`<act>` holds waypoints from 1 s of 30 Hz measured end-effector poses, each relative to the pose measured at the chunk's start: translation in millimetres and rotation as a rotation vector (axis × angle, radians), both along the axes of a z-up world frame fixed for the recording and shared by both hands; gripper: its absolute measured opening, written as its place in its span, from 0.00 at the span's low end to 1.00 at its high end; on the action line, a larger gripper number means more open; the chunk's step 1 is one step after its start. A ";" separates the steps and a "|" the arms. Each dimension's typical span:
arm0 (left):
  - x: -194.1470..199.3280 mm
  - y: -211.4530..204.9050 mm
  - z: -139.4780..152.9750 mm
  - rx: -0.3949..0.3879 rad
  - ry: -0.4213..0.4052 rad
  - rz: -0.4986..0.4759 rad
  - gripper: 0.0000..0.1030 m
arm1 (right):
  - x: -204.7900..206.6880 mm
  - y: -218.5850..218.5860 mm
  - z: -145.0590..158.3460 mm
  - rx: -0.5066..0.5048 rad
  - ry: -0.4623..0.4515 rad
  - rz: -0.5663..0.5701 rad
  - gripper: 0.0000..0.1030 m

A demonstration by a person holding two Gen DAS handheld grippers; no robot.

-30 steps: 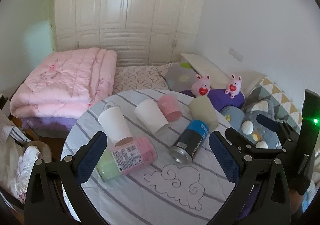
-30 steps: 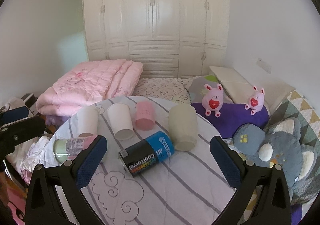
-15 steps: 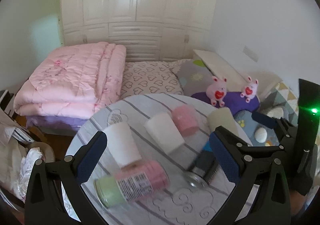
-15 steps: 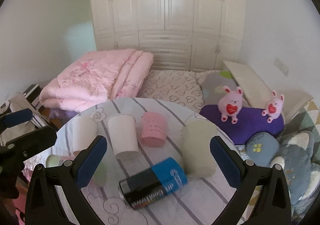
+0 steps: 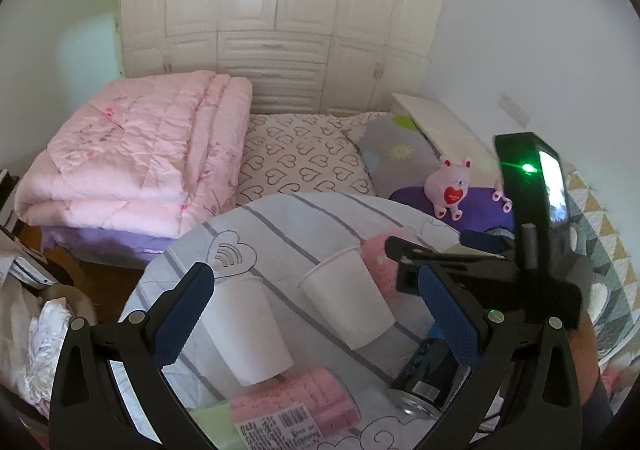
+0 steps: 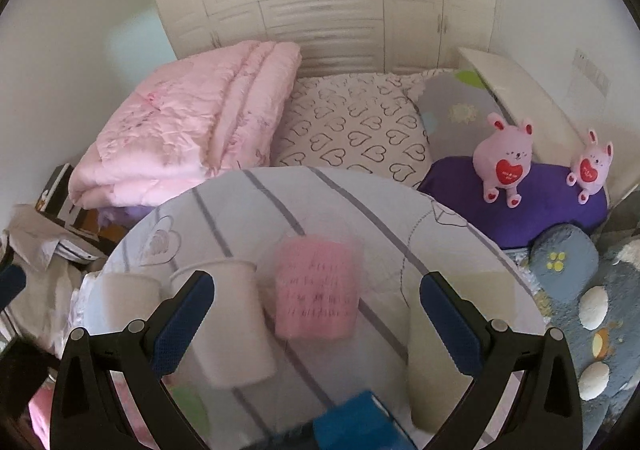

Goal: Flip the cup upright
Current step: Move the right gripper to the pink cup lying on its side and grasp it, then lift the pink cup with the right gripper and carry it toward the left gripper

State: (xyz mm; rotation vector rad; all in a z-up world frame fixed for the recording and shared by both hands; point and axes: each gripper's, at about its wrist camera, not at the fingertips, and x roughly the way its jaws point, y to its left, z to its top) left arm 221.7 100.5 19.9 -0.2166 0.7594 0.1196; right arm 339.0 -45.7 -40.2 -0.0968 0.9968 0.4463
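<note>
Several cups stand upside down on a round striped table (image 5: 280,217). In the left wrist view, two white paper cups (image 5: 248,326) (image 5: 348,306) sit between the fingers of my open left gripper (image 5: 316,314), and a pink cup (image 5: 378,266) shows behind. In the right wrist view, my open right gripper (image 6: 316,314) frames the blurred pink cup (image 6: 316,290); a white cup (image 6: 228,322) is at its left, a pale cup (image 6: 436,362) at its right. The right gripper (image 5: 480,250) also shows in the left wrist view, over the table.
A pink can (image 5: 288,410) and a dark blue can (image 5: 428,374) lie on their sides at the near table edge. A folded pink quilt (image 5: 132,165), heart pillow (image 5: 304,157) and plush toys (image 6: 504,165) lie behind the table. Clutter (image 5: 32,314) is at the left.
Both grippers have moved forward and lower over the table, so the cups look larger and nearer. The right gripper has come into the left wrist view over the pink cup.
</note>
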 end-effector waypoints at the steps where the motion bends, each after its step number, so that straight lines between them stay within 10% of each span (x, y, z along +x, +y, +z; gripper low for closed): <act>1: 1.8 0.7 -1.7 -0.003 0.003 -0.003 1.00 | 4.4 1.5 -4.0 -0.005 0.010 -0.002 1.00; 13: 15.9 4.8 -25.7 -0.019 0.068 -0.013 1.00 | 23.3 13.8 -38.8 -0.078 0.086 0.001 0.98; 19: 14.4 4.0 -26.6 -0.034 0.078 -0.008 1.00 | 22.0 23.0 -39.5 -0.175 0.041 0.012 0.69; 30: 0.3 4.8 -17.2 -0.033 0.063 -0.004 1.00 | 13.6 22.9 -36.3 -0.166 0.029 0.052 0.65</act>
